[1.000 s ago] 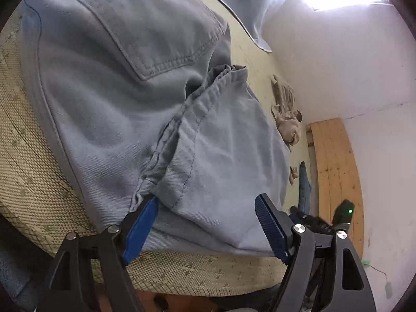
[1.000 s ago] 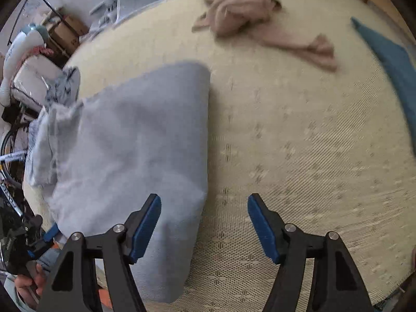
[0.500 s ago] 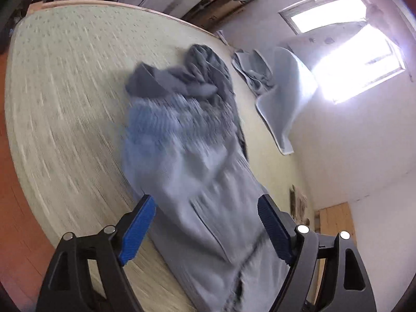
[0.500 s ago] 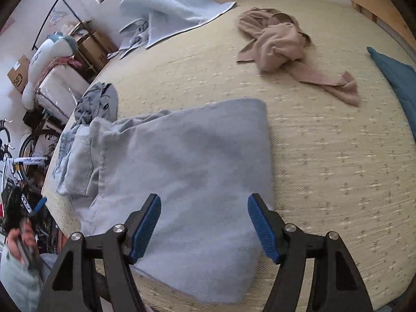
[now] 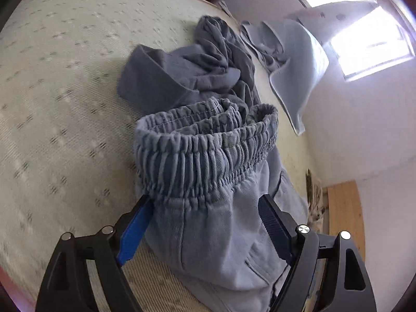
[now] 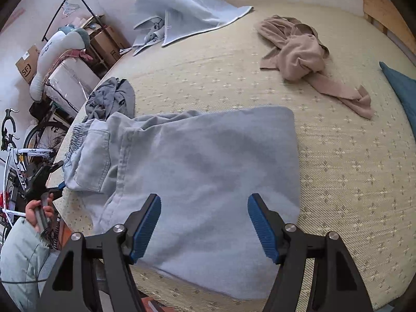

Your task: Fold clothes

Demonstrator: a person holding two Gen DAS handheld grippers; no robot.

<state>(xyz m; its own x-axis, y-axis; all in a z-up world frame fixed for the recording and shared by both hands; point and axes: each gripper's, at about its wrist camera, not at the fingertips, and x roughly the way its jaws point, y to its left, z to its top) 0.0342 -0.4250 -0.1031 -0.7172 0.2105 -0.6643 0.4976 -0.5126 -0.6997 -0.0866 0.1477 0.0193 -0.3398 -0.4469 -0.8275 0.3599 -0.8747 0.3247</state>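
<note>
- We see light blue trousers (image 6: 197,171) lying folded over on the bed (image 6: 351,169), near its front edge.
- Our left gripper (image 5: 205,223) hovers at the waist end of the trousers, and the elastic waistband (image 5: 208,140) stands up just in front of its fingers.
- Its jaws are wide apart, with the cloth lying between them, and no pad presses on it as far as we can tell.
- Our right gripper (image 6: 204,223) hangs above the folded end of the trousers, its jaws also apart and gripping nothing.
- A grey garment (image 5: 197,67) lies crumpled just behind the waistband.
- A beige garment (image 6: 304,57) lies well apart, farther back on the bed.
- A pale blue blanket (image 6: 187,7) is at the far side of the bed.
- At the left edge of the right view, a hand (image 6: 39,210) holds the handle of the other gripper.
</note>
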